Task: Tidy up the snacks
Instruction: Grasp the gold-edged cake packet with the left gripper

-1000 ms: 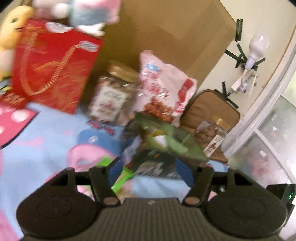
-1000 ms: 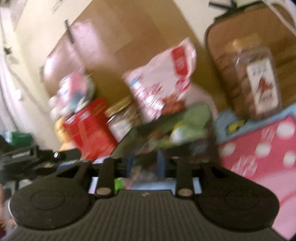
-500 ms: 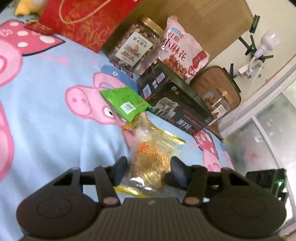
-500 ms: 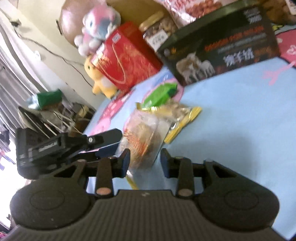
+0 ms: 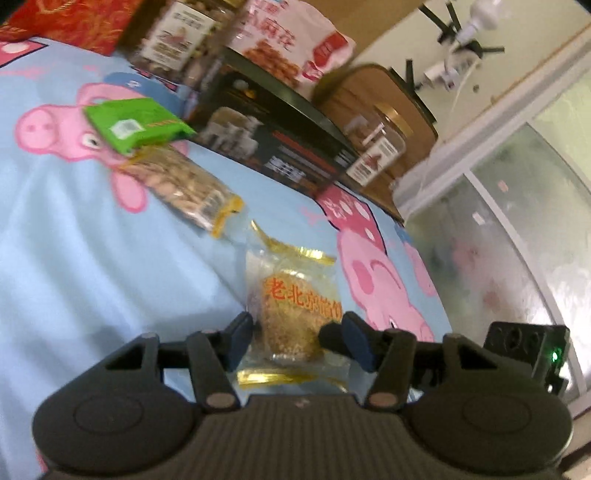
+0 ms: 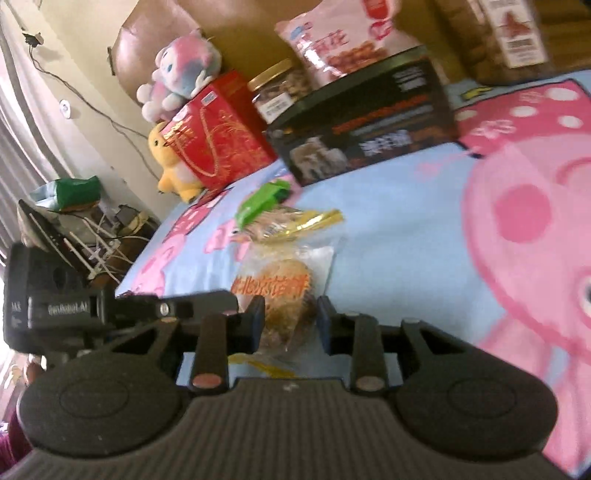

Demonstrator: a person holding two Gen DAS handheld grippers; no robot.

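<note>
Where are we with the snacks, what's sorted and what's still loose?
Backed against the headboard: black box, peanut bag, nut jar. In hand: both the left gripper and right gripper straddle the clear pastry packet. Left: green packet and nut pouch, loose on the sheet.

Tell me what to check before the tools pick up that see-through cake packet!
1. Cake packet lies between the left tool's fingers: ok.
2. Left tool closed on the packet: not ok, a gap shows on each side.
3. Right tool gripping the packet: cannot tell, its fingers sit right against the wrapper.
4. Nothing lying on top of the cake packet: ok. The green packet rests on the nut bag instead.
5. Tools clear of each other: cannot tell, they crowd the same packet.
</note>
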